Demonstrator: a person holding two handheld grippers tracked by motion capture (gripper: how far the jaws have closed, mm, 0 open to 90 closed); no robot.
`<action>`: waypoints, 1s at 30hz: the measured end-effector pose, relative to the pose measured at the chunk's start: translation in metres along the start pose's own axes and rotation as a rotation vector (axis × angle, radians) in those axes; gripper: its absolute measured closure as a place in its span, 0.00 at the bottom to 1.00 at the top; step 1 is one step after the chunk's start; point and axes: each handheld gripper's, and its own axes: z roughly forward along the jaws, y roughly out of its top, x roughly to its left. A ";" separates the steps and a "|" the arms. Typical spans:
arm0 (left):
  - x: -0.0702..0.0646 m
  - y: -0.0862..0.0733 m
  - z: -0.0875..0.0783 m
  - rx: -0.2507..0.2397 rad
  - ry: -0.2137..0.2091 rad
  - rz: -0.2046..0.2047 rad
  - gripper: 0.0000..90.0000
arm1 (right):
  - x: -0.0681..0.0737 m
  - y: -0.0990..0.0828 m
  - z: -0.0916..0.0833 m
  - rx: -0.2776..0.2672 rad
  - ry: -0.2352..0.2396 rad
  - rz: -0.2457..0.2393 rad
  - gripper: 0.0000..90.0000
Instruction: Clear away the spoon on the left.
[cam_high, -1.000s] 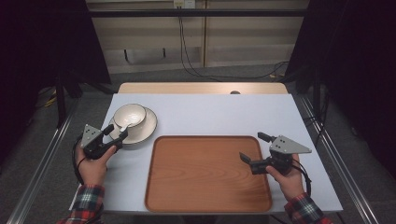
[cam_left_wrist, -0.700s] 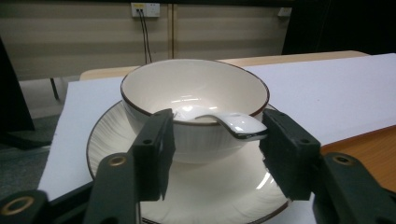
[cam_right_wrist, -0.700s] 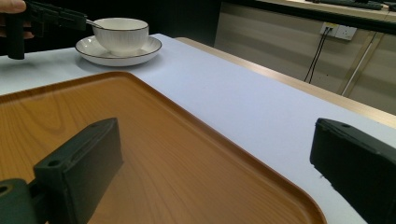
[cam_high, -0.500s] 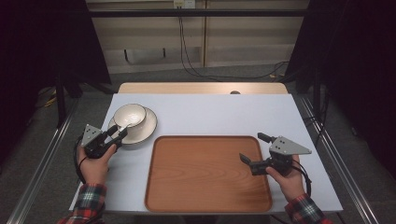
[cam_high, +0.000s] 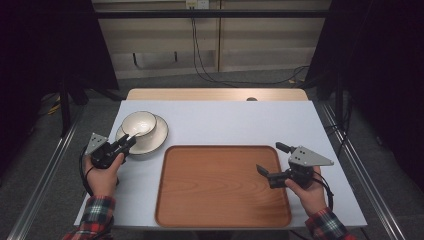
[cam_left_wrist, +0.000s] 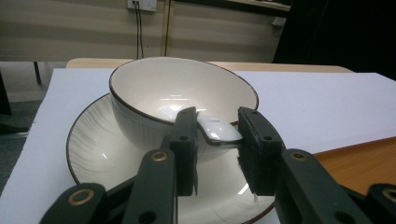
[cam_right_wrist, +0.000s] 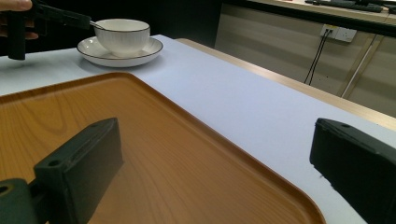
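The left tool (cam_left_wrist: 217, 140) is pinching what looks like a spoon handle (cam_left_wrist: 218, 131) at the bowl (cam_left_wrist: 182, 100) on its saucer (cam_high: 155, 137); lifting comes next. The right tool (cam_high: 272, 175) is hovering, spread, over the tray (cam_high: 220, 200).

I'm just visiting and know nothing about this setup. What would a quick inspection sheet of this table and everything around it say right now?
Surface: white table, a bare wooden strip along its far edge.
Job's things: white bowl sitting on a plate; a spoon handle sticks out over the bowl's rim; wooden tray lies empty beside them.
Clutter: nothing seen.
Grippers: left gripper has its jaws on either side of the spoon handle; right gripper is open, jaws spread over the tray's right side.
Cables: black cables hang from a wall socket and run along the floor.
Surroundings: pale panelled wall behind, dark curtains at both sides, metal rails beside the table.
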 end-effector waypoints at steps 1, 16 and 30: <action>0.000 0.000 0.000 0.000 0.004 -0.005 0.76 | 0.000 0.000 0.000 0.000 -0.001 0.000 0.02; 0.000 0.006 -0.001 -0.011 0.007 -0.002 0.87 | -0.001 0.000 0.000 -0.008 -0.004 0.006 0.02; 0.003 0.014 0.002 -0.049 0.009 -0.028 0.94 | -0.002 0.000 -0.001 -0.009 0.001 0.010 0.02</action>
